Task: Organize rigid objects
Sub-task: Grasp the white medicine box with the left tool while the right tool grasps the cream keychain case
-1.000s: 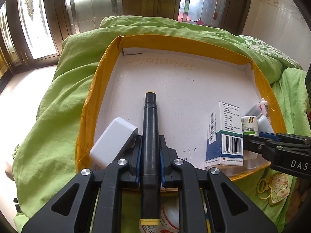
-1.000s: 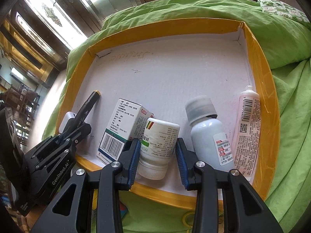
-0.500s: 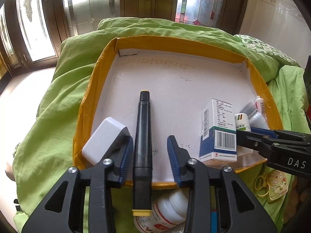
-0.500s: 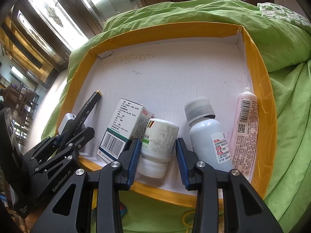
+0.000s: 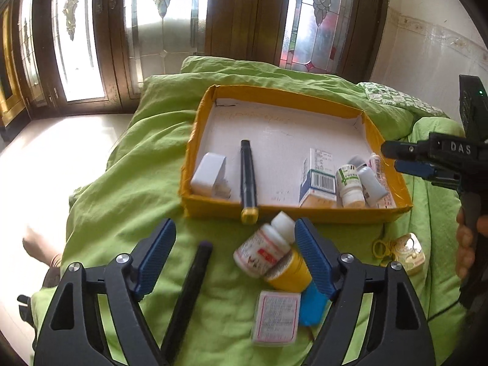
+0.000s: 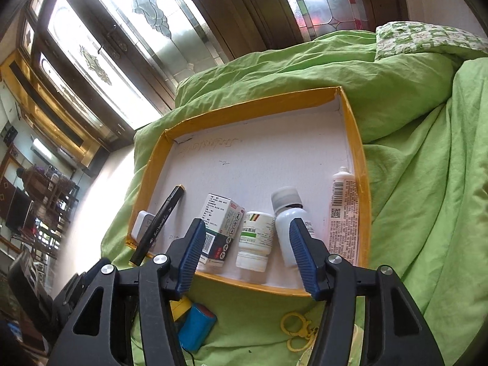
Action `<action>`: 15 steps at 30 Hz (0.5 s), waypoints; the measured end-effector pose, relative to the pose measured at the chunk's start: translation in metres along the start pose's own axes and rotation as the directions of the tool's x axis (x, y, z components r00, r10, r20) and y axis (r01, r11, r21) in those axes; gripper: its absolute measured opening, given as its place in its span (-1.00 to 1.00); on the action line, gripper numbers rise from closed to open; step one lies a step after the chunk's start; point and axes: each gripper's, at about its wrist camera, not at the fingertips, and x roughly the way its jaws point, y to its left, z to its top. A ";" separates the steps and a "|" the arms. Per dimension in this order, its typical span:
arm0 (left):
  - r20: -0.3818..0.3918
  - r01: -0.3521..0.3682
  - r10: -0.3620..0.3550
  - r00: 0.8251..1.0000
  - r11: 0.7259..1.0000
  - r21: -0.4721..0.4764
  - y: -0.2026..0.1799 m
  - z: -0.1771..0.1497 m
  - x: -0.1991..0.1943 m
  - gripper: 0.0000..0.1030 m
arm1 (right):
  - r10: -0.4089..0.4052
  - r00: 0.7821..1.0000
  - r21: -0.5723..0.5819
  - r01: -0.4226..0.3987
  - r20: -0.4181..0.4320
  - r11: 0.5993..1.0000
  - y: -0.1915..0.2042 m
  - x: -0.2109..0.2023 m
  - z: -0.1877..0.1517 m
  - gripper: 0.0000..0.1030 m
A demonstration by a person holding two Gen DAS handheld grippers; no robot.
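The yellow-rimmed tray [image 5: 305,213] lies on the green bedspread. Along its front stand a white block [image 5: 209,170], a black marker [image 5: 247,177] whose yellow end overhangs the rim, a medicine box [image 5: 318,177], a small green-labelled bottle [image 6: 254,241], a grey-capped bottle [image 6: 286,213] and a tube [image 6: 344,213]. My left gripper [image 5: 235,224] hangs over the bedspread in front of the tray, its jaws opening with nothing between them. My right gripper [image 6: 247,224] is back from the small bottle, jaws opening and pads clear of it.
Loose on the bedspread before the tray lie a second black marker [image 5: 192,289], a red-labelled white bottle [image 5: 265,247], a yellow bottle [image 5: 289,271], a blue cylinder [image 6: 195,324], a white packet [image 5: 276,317] and a yellow keychain [image 5: 402,251]. Windows and floor lie beyond.
The left gripper opened, let go of the black marker in the tray and pulled back and up. The right gripper opened off the small bottle and drew back upward.
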 end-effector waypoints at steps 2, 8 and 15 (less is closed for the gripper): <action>-0.006 -0.023 0.023 1.000 0.999 -0.036 0.013 -0.023 -0.013 0.57 | 0.003 1.000 0.020 -0.003 0.009 1.000 -0.004 -0.005 -0.004 0.10; -0.037 -0.063 0.059 0.998 0.989 -0.133 0.038 -0.069 -0.035 0.57 | 0.028 0.999 0.039 -0.027 -0.022 0.999 0.000 -0.005 -0.034 0.23; -0.022 -0.078 0.076 0.997 0.992 -0.101 0.031 -0.077 -0.038 0.57 | 0.041 0.993 0.009 -0.040 -0.111 0.999 0.011 0.009 -0.066 0.23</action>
